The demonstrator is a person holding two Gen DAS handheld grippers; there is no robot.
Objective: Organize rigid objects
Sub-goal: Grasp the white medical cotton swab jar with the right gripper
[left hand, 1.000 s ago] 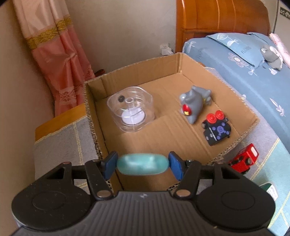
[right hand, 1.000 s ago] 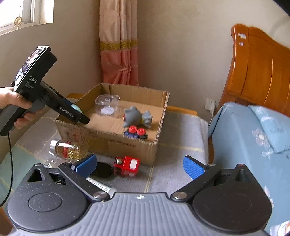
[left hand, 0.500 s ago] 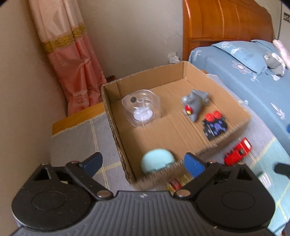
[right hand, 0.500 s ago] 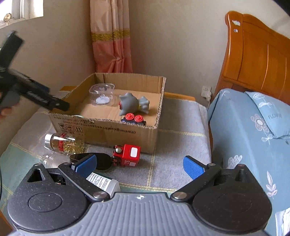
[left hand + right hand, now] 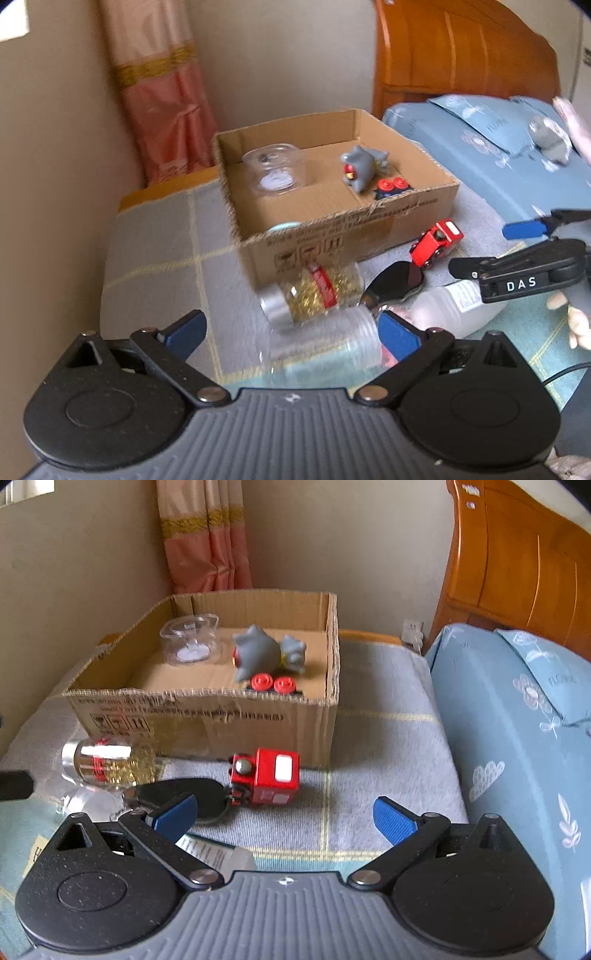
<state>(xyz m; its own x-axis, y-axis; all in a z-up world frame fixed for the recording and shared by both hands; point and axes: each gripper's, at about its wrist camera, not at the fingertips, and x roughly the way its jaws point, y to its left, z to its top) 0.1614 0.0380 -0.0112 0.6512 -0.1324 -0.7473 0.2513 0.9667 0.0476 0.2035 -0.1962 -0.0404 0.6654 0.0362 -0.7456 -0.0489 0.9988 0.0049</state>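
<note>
A cardboard box (image 5: pixel 369 229) (image 5: pixel 207 720) holds a clear plastic container (image 5: pixel 275 173), a grey shark toy (image 5: pixel 360 166), a black toy with red wheels (image 5: pixel 389 184) and the teal case (image 5: pixel 284 226), just visible behind the front wall. In front of the box lie a gold-filled jar (image 5: pixel 314 295) (image 5: pixel 110 762), a red toy train (image 5: pixel 436 242) (image 5: pixel 267 777), a black oval case (image 5: pixel 395 280), a clear ribbed jar (image 5: pixel 325 339) and a white bottle (image 5: pixel 454 306). My left gripper (image 5: pixel 291 332) is open and empty above the ribbed jar. My right gripper (image 5: pixel 284 816) is open and empty, near the train.
A blue-quilted bed (image 5: pixel 517 720) with a wooden headboard (image 5: pixel 517 565) lies to the right. A pink curtain (image 5: pixel 162 92) hangs behind the box. The grey cloth-covered table (image 5: pixel 159 258) meets the wall on the left.
My left gripper let go of the teal case into the box, opened, and pulled back toward the jars. My right gripper moved closer to the red train.
</note>
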